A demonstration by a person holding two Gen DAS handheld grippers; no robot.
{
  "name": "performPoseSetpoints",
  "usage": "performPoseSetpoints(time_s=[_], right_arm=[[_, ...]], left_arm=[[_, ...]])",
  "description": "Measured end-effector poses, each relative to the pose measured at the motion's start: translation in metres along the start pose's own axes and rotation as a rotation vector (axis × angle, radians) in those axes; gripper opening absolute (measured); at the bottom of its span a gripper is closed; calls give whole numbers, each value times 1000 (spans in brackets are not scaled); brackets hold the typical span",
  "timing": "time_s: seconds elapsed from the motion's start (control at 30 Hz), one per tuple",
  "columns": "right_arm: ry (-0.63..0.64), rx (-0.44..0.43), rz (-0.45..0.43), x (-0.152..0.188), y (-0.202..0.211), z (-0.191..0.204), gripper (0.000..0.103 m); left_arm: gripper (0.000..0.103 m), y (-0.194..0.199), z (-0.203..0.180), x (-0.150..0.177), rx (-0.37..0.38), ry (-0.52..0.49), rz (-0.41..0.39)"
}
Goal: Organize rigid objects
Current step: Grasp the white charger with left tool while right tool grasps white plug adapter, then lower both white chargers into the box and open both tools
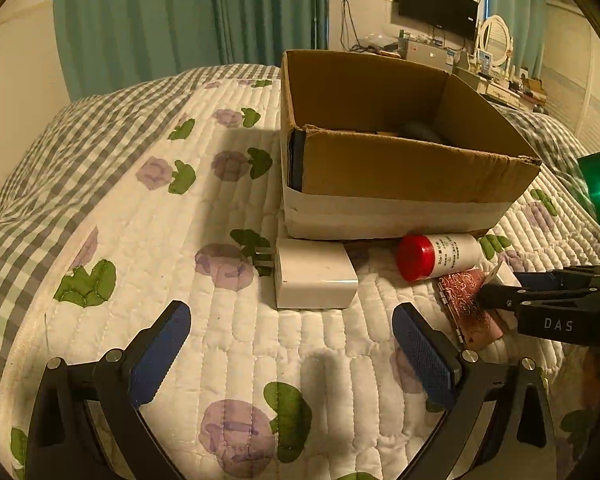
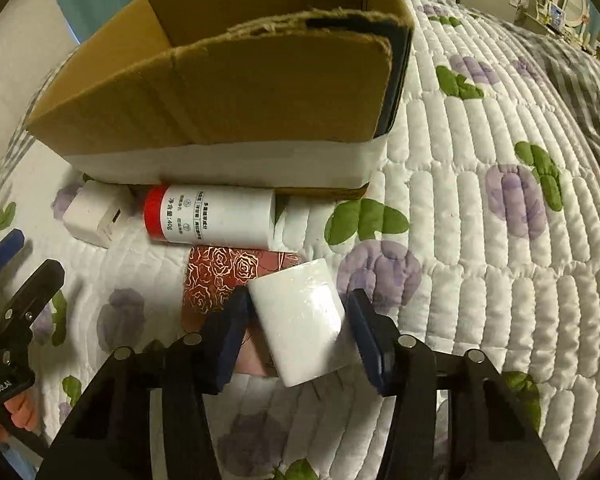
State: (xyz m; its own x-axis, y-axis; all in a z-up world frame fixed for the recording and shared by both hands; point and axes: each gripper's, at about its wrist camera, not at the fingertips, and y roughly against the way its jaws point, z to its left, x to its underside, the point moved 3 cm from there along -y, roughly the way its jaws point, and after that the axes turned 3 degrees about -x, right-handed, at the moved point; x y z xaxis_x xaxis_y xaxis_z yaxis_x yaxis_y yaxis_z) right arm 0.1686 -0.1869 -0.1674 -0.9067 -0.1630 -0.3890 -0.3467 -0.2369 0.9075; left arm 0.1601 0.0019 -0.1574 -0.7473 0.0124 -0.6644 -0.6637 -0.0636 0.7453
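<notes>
Left wrist view: my left gripper (image 1: pixel 290 344) hangs wide open over the quilt (image 1: pixel 140 220), empty, just short of the white charger (image 1: pixel 314 278) lying before the cardboard box (image 1: pixel 400 168), beside the red-capped bottle (image 1: pixel 436 256). Right wrist view: my right gripper (image 2: pixel 296 324) has its pads against a white block (image 2: pixel 300 320), which sits tilted over the rose-patterned case (image 2: pixel 216 276), near the bottle (image 2: pixel 212 216).
</notes>
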Motion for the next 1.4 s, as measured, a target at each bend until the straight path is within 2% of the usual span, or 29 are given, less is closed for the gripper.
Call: performPoseSetpoints(time_s=[0.17,0.3,0.43,0.53,0.6,0.63,0.67,0.77,1.07,1.2,1.4], right_arm=[[60,30,-81,-11,23,17,42],[98,37,-85,-24,26,33,42],[94,42,-93,-26,19,35,41],[98,33,-84,-24,13,39,41],[95,27,-78,-22,10,37,41],[92,24,-79,-23,10,36,41],[89,22,-79,-23,9,36,41],[87,20,-78,-24,7,35,41],[74,34,-119,-16,21,34,40],[74,38,-146,-14,37,37,40],[67,42,-194,-9,68,43,40]], left_arm=[[103,0,-1,-5,8,-1,2],[101,-7,-6,-14,-21,-1,-5],[100,-25,-9,-18,-23,9,30],[88,-40,-14,-16,-33,-7,58],[88,-47,-18,-15,-44,-26,66],[84,-50,-19,-15,-51,-34,63],[70,-51,-20,-15,-56,-38,63],[54,-57,-22,-14,-30,-42,81],[52,-30,-22,-7,-29,-53,64],[51,-9,-20,-1,3,-50,60],[51,33,-22,2,21,-49,-6]])
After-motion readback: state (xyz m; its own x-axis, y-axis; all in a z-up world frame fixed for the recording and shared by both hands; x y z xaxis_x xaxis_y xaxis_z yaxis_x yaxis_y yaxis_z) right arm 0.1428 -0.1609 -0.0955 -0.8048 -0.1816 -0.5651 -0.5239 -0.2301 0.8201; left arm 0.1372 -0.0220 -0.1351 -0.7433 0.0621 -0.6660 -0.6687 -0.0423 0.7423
